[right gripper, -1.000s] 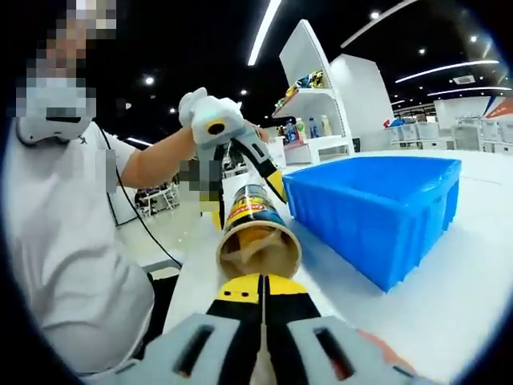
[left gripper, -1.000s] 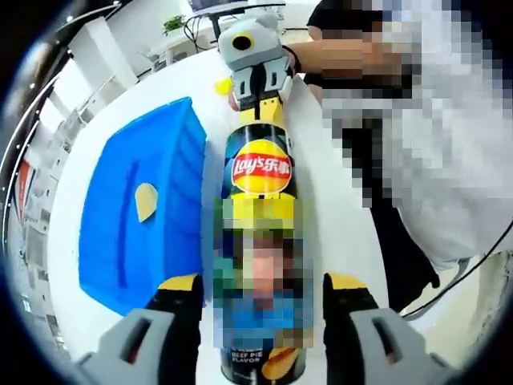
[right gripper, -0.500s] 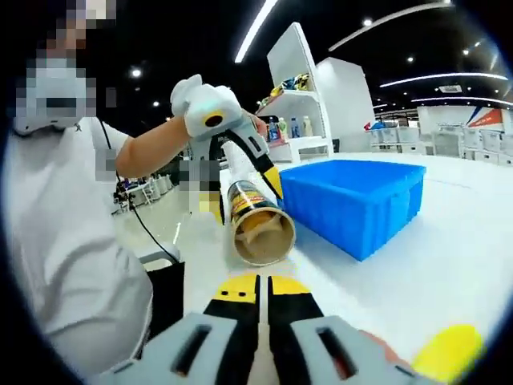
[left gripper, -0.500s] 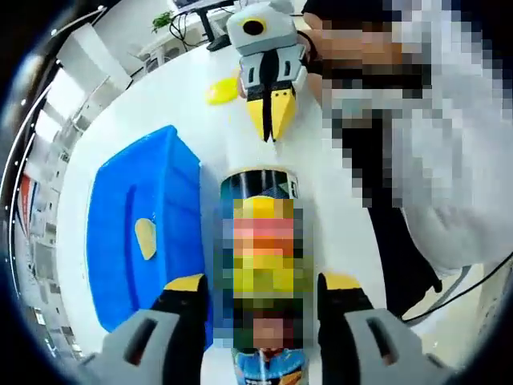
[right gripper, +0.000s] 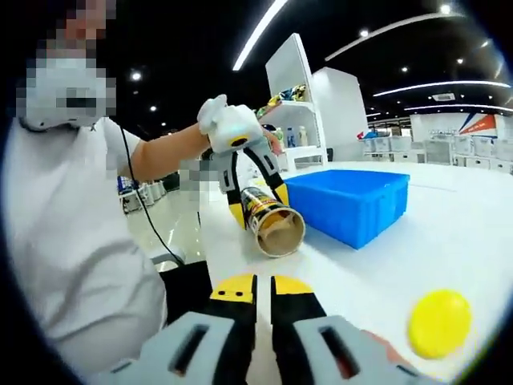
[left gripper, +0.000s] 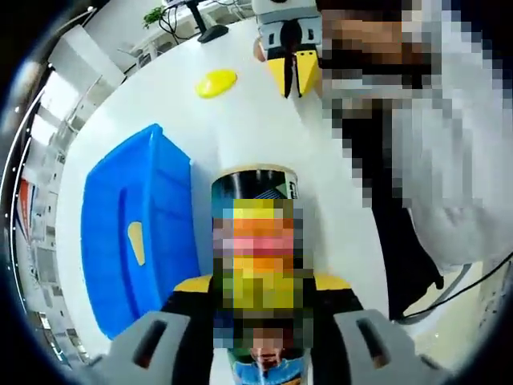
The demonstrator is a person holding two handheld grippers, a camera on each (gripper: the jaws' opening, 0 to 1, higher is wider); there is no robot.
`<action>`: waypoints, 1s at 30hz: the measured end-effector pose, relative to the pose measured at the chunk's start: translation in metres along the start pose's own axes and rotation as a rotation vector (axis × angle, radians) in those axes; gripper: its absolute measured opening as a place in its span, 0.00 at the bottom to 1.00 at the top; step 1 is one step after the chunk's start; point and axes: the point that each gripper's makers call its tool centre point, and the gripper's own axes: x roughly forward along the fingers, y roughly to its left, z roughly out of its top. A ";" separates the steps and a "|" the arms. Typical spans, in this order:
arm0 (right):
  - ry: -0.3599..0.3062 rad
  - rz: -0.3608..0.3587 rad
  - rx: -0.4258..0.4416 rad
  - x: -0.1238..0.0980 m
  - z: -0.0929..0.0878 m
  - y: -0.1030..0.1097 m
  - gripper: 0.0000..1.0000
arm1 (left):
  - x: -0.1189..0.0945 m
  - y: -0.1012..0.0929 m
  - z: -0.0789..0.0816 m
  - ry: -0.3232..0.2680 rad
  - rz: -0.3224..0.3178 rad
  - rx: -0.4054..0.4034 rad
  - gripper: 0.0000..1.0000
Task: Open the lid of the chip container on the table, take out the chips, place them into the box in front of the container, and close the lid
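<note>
The chip can (left gripper: 253, 241) lies tilted between my left gripper's (left gripper: 260, 282) jaws, which are shut on its body. Its open mouth (left gripper: 255, 172) points away from me. In the right gripper view the same can (right gripper: 271, 223) is held low over the table by the left gripper (right gripper: 258, 204), and pale chips show inside its mouth. The blue box (left gripper: 132, 241) sits beside the can with one chip (left gripper: 136, 242) in it. The yellow lid (left gripper: 216, 83) lies loose on the table. My right gripper (right gripper: 263, 282) is shut with nothing visible between its jaws, well back from the can.
A person in a white shirt (left gripper: 433, 160) stands along the table's edge. The white table (right gripper: 361, 269) stretches between the blue box (right gripper: 349, 200) and the yellow lid (right gripper: 438, 322). Shelves with goods (right gripper: 292, 100) stand far behind.
My right gripper has drawn back from the can's mouth, and the yellow lid has come into its view. The left gripper's jaws now sit tighter against the can.
</note>
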 end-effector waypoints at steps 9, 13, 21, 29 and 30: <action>-0.003 0.005 0.022 0.002 -0.003 0.004 0.07 | 0.000 0.003 0.004 -0.036 0.084 0.046 0.44; -0.017 0.009 0.034 0.005 -0.003 0.005 0.07 | 0.000 0.003 0.009 -0.091 0.110 0.043 0.43; -0.047 0.018 0.034 0.007 0.005 0.005 0.07 | -0.017 0.018 0.019 -0.177 0.233 0.028 0.43; -0.079 0.021 0.046 0.005 0.011 0.009 0.07 | -0.043 0.018 0.031 -0.361 0.249 -0.102 0.43; -0.083 0.023 0.048 0.005 0.012 0.010 0.07 | -0.046 0.018 0.033 -0.409 0.241 -0.111 0.43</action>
